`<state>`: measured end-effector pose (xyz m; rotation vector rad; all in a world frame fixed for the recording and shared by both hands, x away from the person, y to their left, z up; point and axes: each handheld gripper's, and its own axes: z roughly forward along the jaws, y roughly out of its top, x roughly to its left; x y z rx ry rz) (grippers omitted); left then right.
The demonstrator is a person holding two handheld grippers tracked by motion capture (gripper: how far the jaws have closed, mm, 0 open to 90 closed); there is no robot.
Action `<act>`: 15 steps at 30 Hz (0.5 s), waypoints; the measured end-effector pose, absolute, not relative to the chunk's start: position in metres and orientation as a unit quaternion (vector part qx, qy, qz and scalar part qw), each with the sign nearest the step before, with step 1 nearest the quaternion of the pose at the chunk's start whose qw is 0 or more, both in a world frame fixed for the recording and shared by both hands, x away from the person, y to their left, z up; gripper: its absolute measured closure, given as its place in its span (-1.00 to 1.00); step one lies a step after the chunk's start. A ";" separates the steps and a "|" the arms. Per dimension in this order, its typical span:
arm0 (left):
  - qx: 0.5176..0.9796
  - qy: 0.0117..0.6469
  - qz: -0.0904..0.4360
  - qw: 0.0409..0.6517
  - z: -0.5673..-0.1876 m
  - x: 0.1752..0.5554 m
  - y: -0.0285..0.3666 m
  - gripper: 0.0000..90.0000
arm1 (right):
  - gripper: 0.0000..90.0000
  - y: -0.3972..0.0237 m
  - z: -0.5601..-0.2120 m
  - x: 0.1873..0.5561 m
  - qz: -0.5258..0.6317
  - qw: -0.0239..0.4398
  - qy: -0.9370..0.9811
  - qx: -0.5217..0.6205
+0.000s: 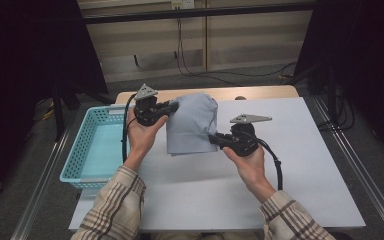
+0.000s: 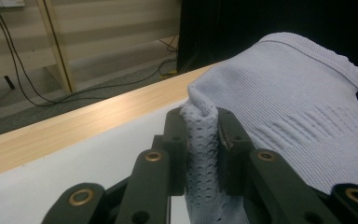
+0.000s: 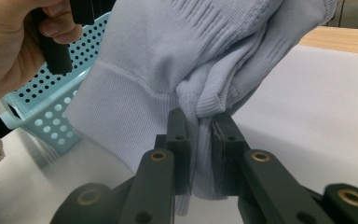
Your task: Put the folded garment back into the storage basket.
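Both tools grasp the pale blue garment [image 1: 191, 125] lifted near the table's [image 1: 305, 150] far edge: left gripper [image 1: 172, 106] pinching its left side, right gripper [image 1: 214, 139] its lower right corner, beside the basket [image 1: 80, 150].

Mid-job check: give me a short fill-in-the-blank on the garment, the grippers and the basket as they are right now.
1. Both the left gripper and the right gripper have their jaws shut on the pale blue knit ____.
2. The turquoise perforated plastic basket stands on the person's ____ side.
3. The cloth hangs over a ____ table top.

Missing words: garment; left; white
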<state>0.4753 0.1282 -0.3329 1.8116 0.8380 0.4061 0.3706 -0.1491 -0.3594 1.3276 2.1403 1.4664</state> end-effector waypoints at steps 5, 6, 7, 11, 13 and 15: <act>0.752 0.357 0.175 0.526 -0.332 0.474 0.139 0.70 | 0.78 -0.139 -0.358 0.372 0.502 0.109 0.731 0.450; 0.749 0.358 0.175 0.529 -0.332 0.473 0.141 0.70 | 0.78 -0.137 -0.358 0.373 0.503 0.112 0.732 0.445; 0.750 0.359 0.176 0.527 -0.331 0.473 0.143 0.70 | 0.78 -0.135 -0.358 0.373 0.498 0.108 0.733 0.451; 0.747 0.360 0.182 0.528 -0.329 0.473 0.150 0.70 | 0.78 -0.129 -0.357 0.375 0.505 0.108 0.733 0.444; 0.746 0.362 0.183 0.528 -0.327 0.473 0.153 0.70 | 0.78 -0.125 -0.355 0.375 0.506 0.108 0.733 0.442; 0.741 0.366 0.184 0.532 -0.327 0.473 0.156 0.70 | 0.78 -0.121 -0.354 0.376 0.507 0.104 0.732 0.443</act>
